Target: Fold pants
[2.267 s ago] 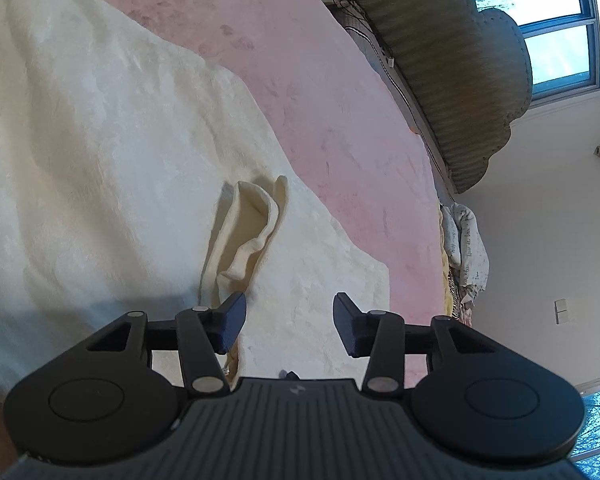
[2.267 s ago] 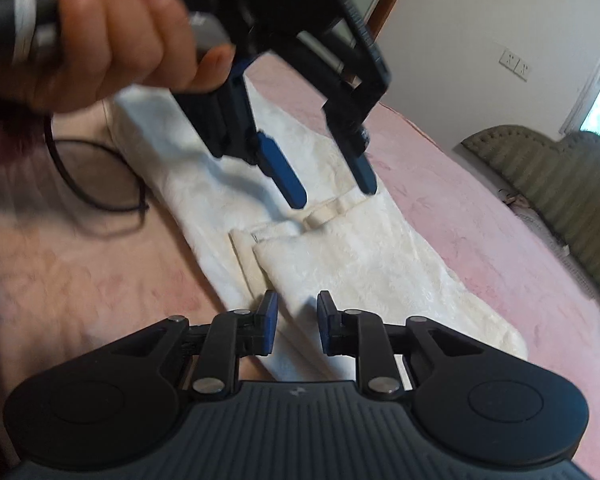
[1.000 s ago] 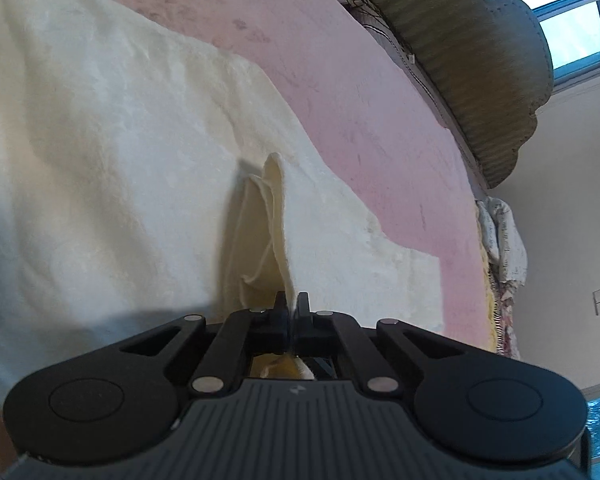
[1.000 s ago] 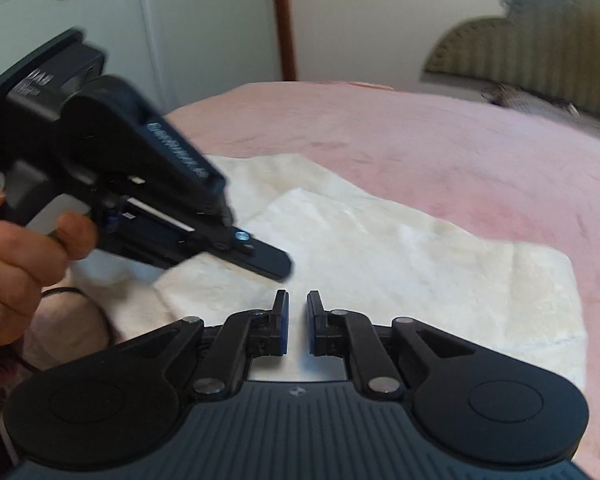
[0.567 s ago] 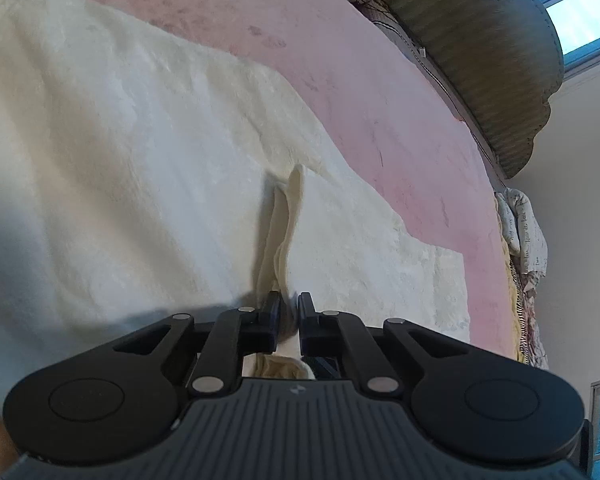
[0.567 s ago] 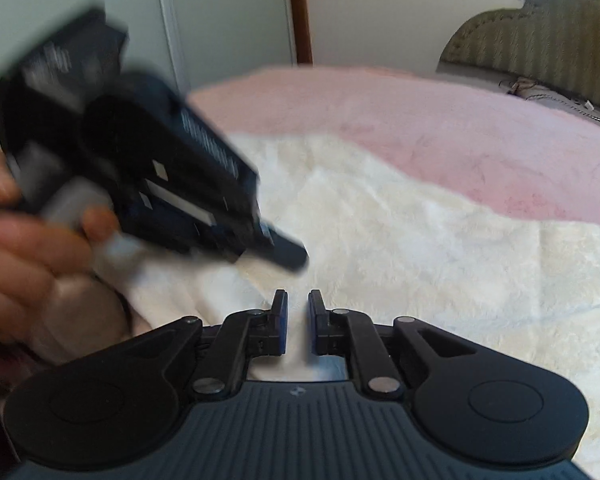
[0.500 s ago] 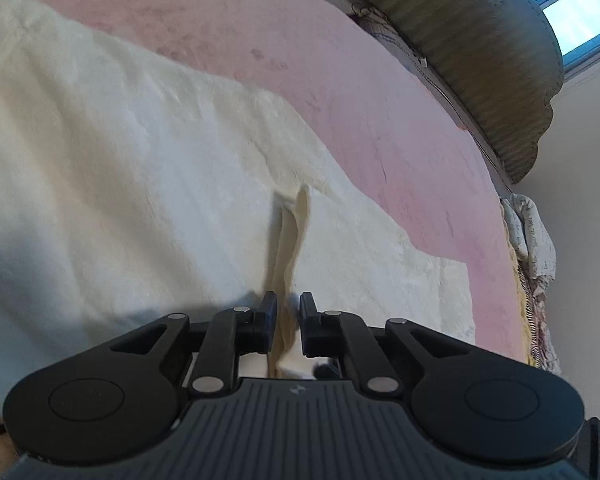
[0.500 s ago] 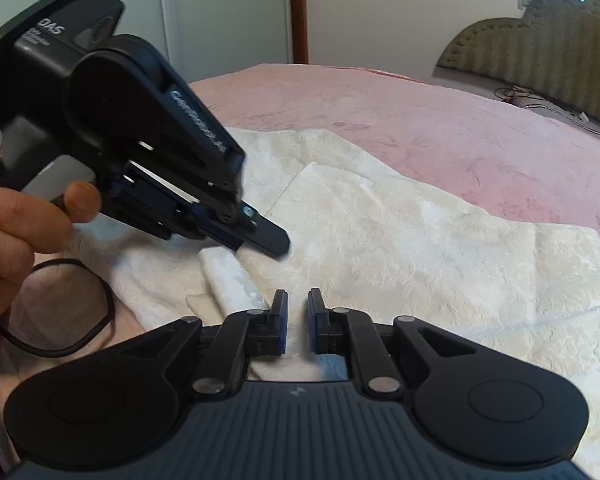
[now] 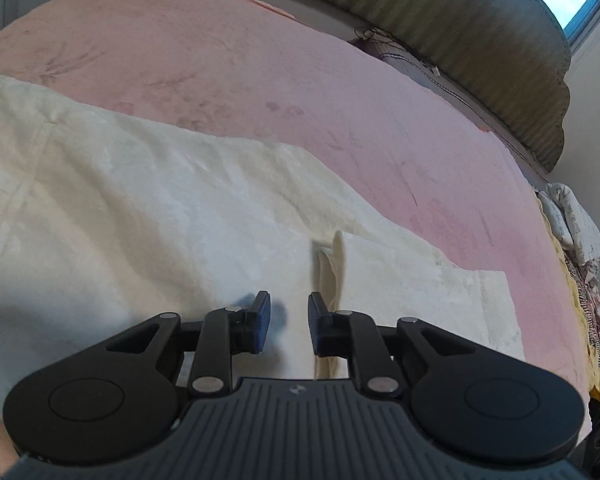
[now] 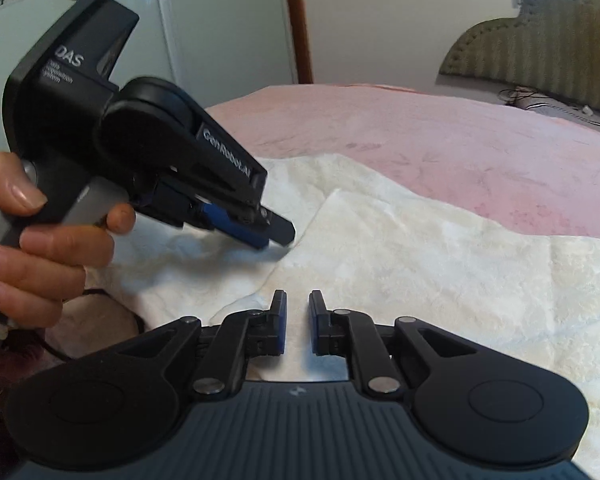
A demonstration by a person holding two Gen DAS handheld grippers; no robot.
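While its jaws have just been opening, the left gripper (image 9: 285, 322) is hovering with a clear gap between its blue pads, gripping nothing; a thin upright ridge of cloth (image 9: 332, 268) is standing just ahead of its right finger, not pinched. The right gripper (image 10: 298, 326) is showing only a narrow slit between its pads, nearly together, with white cloth lying under the gap; whether any cloth is being caught there cannot be told. The cream pants (image 10: 420, 248) are lying flat on the pink bedspread (image 9: 260, 80), with one folded layer sitting on top of another and its edge running diagonally away from the right gripper. In the right wrist view the left gripper is tilting down over the pants from the left, its tip close above the edge of the upper layer, and a hand (image 10: 40, 248) is wrapping around its handle. A padded olive headboard (image 9: 480, 32) is rising beyond the bed.
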